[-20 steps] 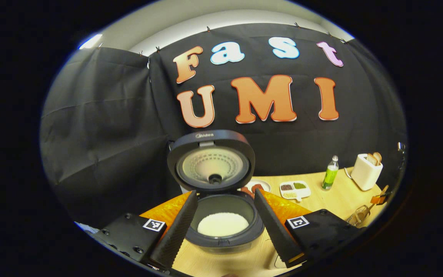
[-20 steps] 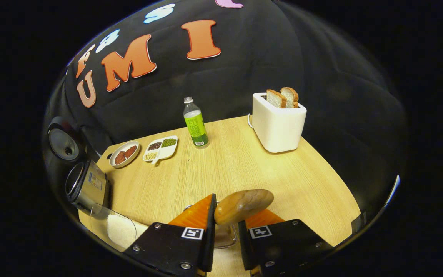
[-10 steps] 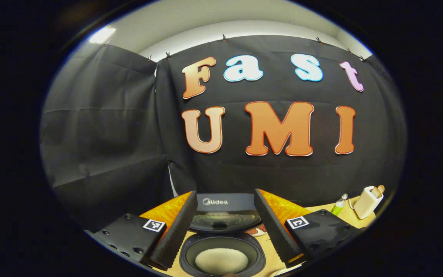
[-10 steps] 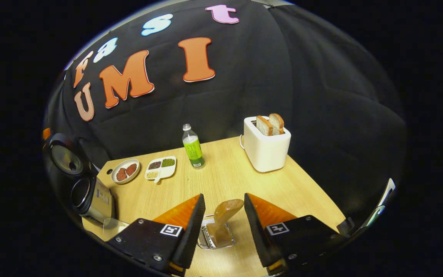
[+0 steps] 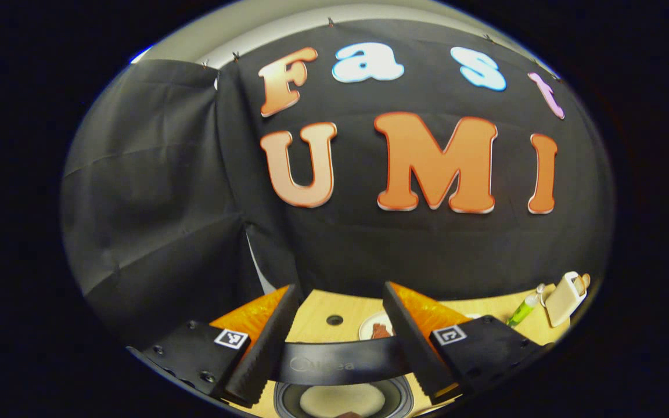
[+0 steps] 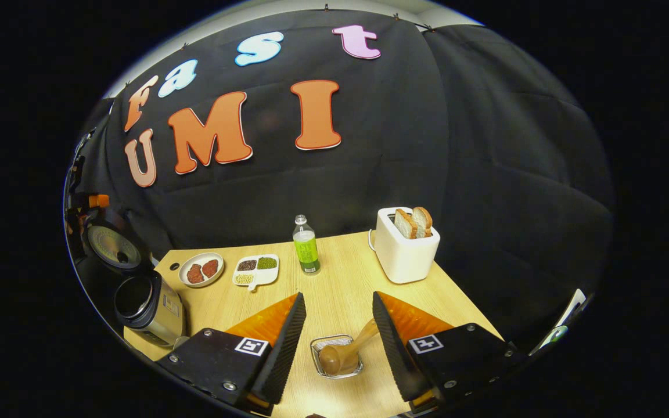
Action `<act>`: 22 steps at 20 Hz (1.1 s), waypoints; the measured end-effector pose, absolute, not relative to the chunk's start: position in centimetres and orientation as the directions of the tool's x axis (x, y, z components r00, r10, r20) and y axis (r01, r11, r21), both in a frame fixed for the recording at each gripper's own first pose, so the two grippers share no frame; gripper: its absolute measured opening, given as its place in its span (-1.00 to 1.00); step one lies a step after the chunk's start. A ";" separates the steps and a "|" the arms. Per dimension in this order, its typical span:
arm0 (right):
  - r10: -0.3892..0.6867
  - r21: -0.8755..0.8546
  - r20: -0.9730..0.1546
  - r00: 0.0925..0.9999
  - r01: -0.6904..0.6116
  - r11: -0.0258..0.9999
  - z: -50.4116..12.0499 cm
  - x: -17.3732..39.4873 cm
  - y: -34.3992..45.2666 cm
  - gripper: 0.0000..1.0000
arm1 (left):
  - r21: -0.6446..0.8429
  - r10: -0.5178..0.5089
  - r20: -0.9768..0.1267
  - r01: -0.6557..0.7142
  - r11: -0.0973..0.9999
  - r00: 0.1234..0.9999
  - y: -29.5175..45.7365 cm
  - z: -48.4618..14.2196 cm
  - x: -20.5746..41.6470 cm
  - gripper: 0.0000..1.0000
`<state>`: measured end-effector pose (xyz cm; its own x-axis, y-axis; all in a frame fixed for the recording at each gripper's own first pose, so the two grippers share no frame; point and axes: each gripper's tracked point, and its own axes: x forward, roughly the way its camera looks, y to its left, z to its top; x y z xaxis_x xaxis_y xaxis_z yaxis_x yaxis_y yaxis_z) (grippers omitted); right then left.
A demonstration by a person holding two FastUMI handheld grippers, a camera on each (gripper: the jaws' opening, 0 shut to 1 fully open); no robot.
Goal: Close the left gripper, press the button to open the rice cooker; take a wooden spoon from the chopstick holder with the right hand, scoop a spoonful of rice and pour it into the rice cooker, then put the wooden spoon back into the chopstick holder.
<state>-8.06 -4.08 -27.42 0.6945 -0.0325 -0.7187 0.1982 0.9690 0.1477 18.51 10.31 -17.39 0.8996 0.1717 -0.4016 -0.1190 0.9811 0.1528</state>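
The right tongs (image 6: pixel 337 331) stood wide apart and empty above the chopstick holder (image 6: pixel 337 355), where the wooden spoon (image 6: pixel 346 351) leaned toward 2 o'clock. At 9 o'clock on the bench (image 6: pixel 334 290) sat the rice cooker (image 6: pixel 148 307), lid up. The left tongs (image 5: pixel 337 342) gaped, holding nothing, over the cooker's raised lid (image 5: pixel 340 363).

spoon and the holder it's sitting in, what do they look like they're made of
The spoon looks like wood: matte brown, with a rounded end. The holder seems to be clear plastic or glass, since the table, pale wood-grain, possibly laminate, shows through its walls.
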 end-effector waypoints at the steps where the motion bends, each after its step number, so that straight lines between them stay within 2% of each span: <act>1: -0.036 0.145 -0.717 0.696 0.199 0.969 -27.2 -8.0 -4.1 0.46 | 0.165 0.172 -0.416 -0.112 0.980 0.893 10.3 -17.3 18.4 0.83; 2: -0.038 0.141 -0.715 0.698 0.198 0.970 -27.0 -8.0 -4.0 0.46 | 0.159 0.169 -0.415 -0.112 0.981 0.894 10.3 -17.1 18.7 0.97; 3: -0.037 0.141 -0.713 0.701 0.194 0.971 -26.9 -8.0 -3.8 0.46 | 0.148 0.174 -0.434 -0.121 0.982 0.884 10.4 -17.6 18.6 0.98; 4: -0.033 0.142 -0.713 0.701 0.190 0.972 -26.8 -7.9 -3.6 0.46 | 0.145 0.181 -0.444 -0.128 0.981 0.878 10.6 -17.6 18.8 0.88; 6: -0.020 0.149 -0.711 0.702 0.178 0.973 -26.7 -7.9 -2.9 0.46 | 0.136 0.188 -0.500 -0.138 0.981 0.845 10.8 -18.8 18.7 0.99; 7: -0.012 0.154 -0.711 0.703 0.172 0.973 -26.8 -7.8 -2.6 0.46 | 0.134 0.197 -0.522 -0.148 0.980 0.830 10.9 -19.2 18.5 0.83; 8: -0.003 0.160 -0.710 0.704 0.165 0.973 -26.7 -7.7 -2.2 0.46 | 0.137 0.209 -0.543 -0.160 0.978 0.813 11.1 -19.6 18.2 0.99; 9: 0.008 0.168 -0.708 0.706 0.157 0.973 -26.6 -7.6 -1.9 0.46 | 0.135 0.219 -0.567 -0.173 0.976 0.794 11.1 -20.0 17.5 0.84; 16: 0.066 0.206 -0.694 0.717 0.110 0.972 -26.5 -6.9 -0.4 0.46 | 0.122 0.239 -0.736 -0.223 0.967 0.633 10.7 -25.8 9.5 0.87; 17: 0.074 0.210 -0.695 0.715 0.103 0.972 -26.7 -6.8 -0.2 0.46 | 0.131 0.237 -0.760 -0.214 0.968 0.605 10.4 -26.6 8.2 1.00; 18: 0.082 0.212 -0.696 0.713 0.094 0.973 -26.9 -6.6 0.0 0.46 | 0.136 0.230 -0.753 -0.197 0.971 0.616 10.4 -26.9 7.9 1.00; 22: 0.104 0.222 -0.687 0.719 0.071 0.972 -26.8 -6.0 0.8 0.46 | 0.117 0.216 -0.820 -0.214 0.970 0.530 9.8 -29.9 5.2 0.97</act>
<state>-5.99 0.79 -26.79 0.7189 0.1044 -0.6872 0.0714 0.9723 0.2225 5.20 9.79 -29.87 0.5301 0.2163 -0.8199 -0.2144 0.9697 0.1172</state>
